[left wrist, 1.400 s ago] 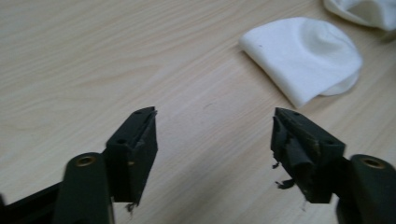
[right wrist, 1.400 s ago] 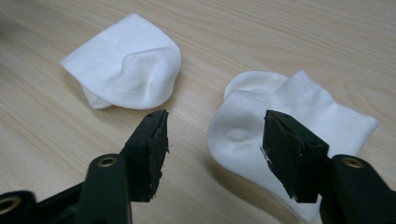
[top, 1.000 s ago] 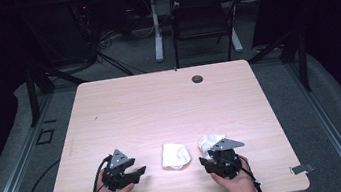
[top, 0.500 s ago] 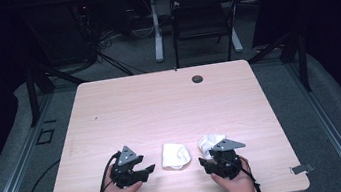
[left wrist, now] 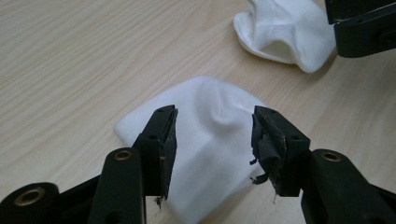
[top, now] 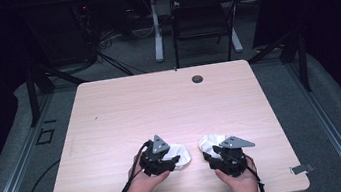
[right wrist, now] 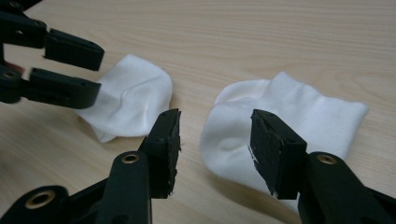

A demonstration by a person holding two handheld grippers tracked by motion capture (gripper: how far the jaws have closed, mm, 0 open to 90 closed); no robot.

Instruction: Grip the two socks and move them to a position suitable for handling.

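Note:
Two white socks lie near the table's front edge. The left sock [top: 180,153] [left wrist: 210,154] sits crumpled between the jaws of my left gripper [top: 170,159] [left wrist: 215,116]. Those jaws have just been closing but stand open, with gaps to the pads. The right sock [top: 210,143] [right wrist: 299,116] lies under my right gripper [top: 216,156] [right wrist: 215,119]. Its jaws have also just been closing and straddle the sock's toe end, open. The right gripper view takes in the left sock [right wrist: 135,95] and the left gripper [right wrist: 95,70]; the left gripper view takes in the right sock [left wrist: 285,32].
The light wooden table [top: 160,107] has a dark cable grommet [top: 197,78] near its far edge. Behind it stand a chair [top: 201,21] and a desk leg on a dark floor. Both hands rest close to the front edge.
My left gripper has moved right along the front of the table, up to the left sock. The right gripper and both socks have stayed in place.

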